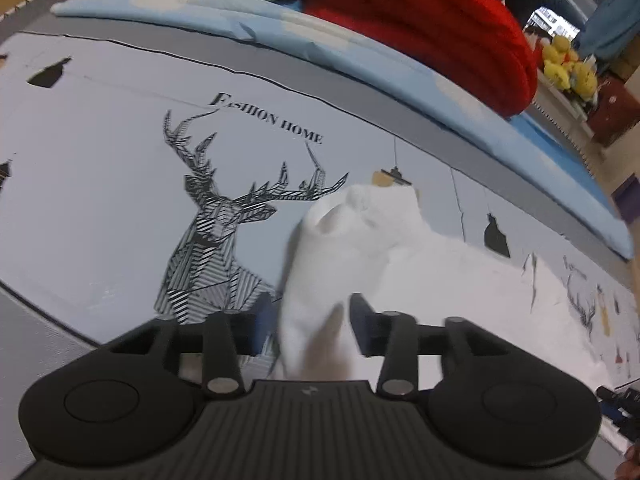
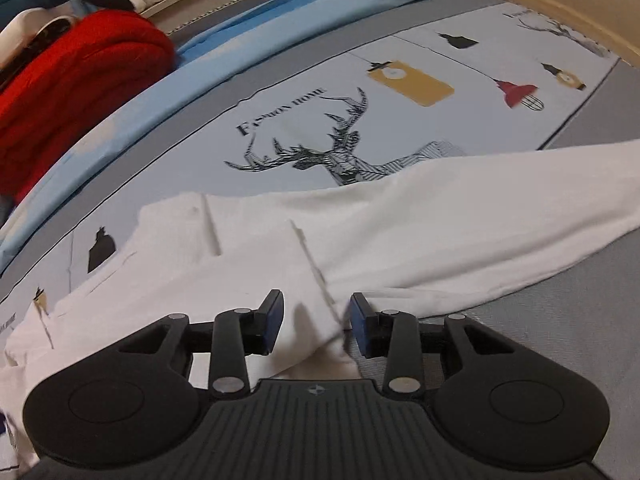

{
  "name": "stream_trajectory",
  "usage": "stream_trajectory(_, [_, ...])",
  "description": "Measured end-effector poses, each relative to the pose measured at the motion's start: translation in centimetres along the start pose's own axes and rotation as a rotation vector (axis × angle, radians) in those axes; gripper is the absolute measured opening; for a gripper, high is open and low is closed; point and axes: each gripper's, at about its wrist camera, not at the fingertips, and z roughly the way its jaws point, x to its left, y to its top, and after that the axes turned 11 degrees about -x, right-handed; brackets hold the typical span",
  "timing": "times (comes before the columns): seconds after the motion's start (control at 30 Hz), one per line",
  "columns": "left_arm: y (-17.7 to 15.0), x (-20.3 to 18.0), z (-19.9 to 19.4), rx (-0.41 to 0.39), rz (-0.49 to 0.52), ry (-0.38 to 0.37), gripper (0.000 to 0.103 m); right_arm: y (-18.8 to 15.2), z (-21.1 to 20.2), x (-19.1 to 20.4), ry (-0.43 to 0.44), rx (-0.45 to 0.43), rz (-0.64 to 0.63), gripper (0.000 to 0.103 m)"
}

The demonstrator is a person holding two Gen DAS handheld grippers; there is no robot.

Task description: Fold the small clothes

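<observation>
The left gripper (image 1: 310, 332) has its jaws apart, with a raised fold of the white garment (image 1: 344, 248) standing between them; whether the pads actually press the cloth cannot be told. The right gripper (image 2: 316, 324) also has its jaws apart, straddling a bunched edge of the garment (image 2: 280, 248) near a seam, and does not appear to pinch it. Beyond both, the garment lies spread across the bedsheet (image 2: 400, 128), covering part of a printed deer (image 2: 344, 156). Farther back sit a blue pad (image 1: 360, 56) and a red blanket (image 1: 432, 20).

The likely risks: if either gripper lifts before closing fully, the cloth slips out and the fold collapses; closing on only one layer would drag the garment askew; pulling unevenly could twist it into creases
</observation>
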Motion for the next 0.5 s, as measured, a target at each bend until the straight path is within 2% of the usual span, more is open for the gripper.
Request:
stream_trajectory(0.17, [0.5, -0.7, 0.9, -0.029, -0.022, 0.012, 0.049, 0.0, 0.1, 0.6, 0.003, 0.006, -0.019, 0.038])
stream_trajectory(0.3, [0.5, -1.4, 1.4, -0.049, 0.03, 0.031, 0.046, -0.1, -0.3, 1.3, 0.011, -0.017, -0.052, 0.038])
stream_trajectory(0.33, [0.4, -1.5, 1.6, -0.051, 0.048, 0.036, 0.021, -0.1, -0.3, 1.4, 0.018, -0.021, -0.057, 0.038])
stream_trajectory(0.37, [0.4, -1.4, 1.8, -0.05, 0.065, 0.033, 0.003, -0.1, -0.3, 1.6, 0.024, -0.026, -0.064, 0.038])
stream_trajectory(0.5, [0.9, -1.6, 1.0, -0.129, 0.111, 0.077, 0.003, -0.1, -0.3, 2.2, 0.066, -0.029, -0.071, 0.038])
